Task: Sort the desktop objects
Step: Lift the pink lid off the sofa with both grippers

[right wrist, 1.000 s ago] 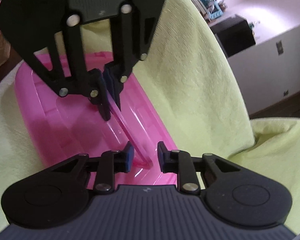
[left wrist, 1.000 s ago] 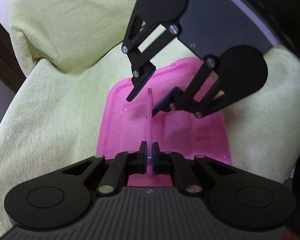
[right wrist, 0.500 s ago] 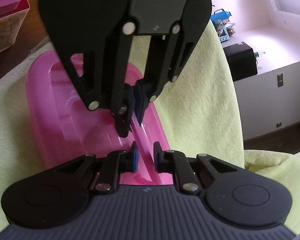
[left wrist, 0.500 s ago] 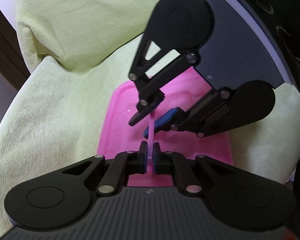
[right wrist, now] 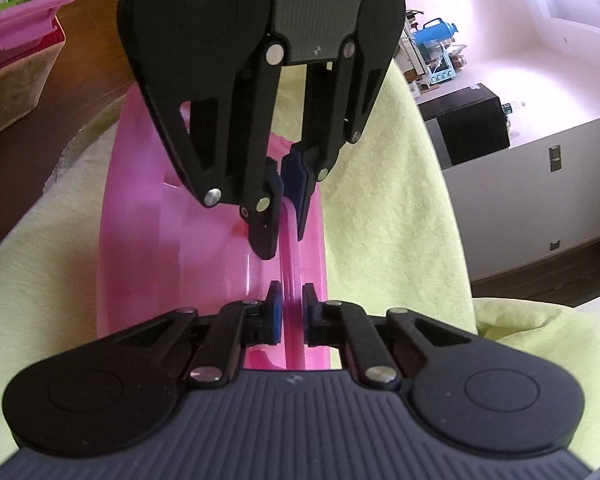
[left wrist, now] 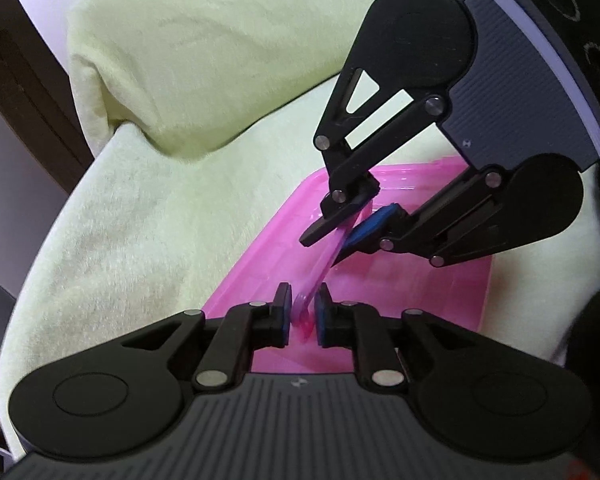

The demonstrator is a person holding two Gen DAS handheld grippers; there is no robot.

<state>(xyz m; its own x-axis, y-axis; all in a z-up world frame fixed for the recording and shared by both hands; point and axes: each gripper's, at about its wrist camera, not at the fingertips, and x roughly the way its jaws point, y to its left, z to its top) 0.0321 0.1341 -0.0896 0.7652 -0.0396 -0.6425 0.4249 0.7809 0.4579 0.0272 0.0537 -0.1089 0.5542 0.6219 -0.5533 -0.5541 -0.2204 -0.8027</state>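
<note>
Left wrist view shows a translucent pink plastic lid (left wrist: 400, 280), flat and rectangular with rounded corners and a raised rim, lying on a pale yellow-green plush blanket (left wrist: 160, 208) that covers a cushioned seat and its backrest. A thin, glossy pink edge strip of the lid (left wrist: 324, 256) rises from the lid toward the camera. The left gripper (left wrist: 303, 316), matte black with blue pads, has its jaws narrowly parted on either side of the near end of this strip, with small gaps showing at both pads. The right gripper (left wrist: 350, 222) reaches in from above the lid, angled down, its jaws pressed onto the far end of the same strip. In the right wrist view the lid (right wrist: 172, 264) looks tilted, and the right gripper (right wrist: 288, 304) sits at the strip (right wrist: 290, 248) with a slim gap at each pad, so how firmly it grips cannot be told here. The left gripper (right wrist: 286, 216) hangs opposite, blocking much of the lid. Beyond the lid, a pink bin (right wrist: 24, 12) of packets sits on a tan box, and a black box (right wrist: 468, 124) stands on a white counter.
</note>
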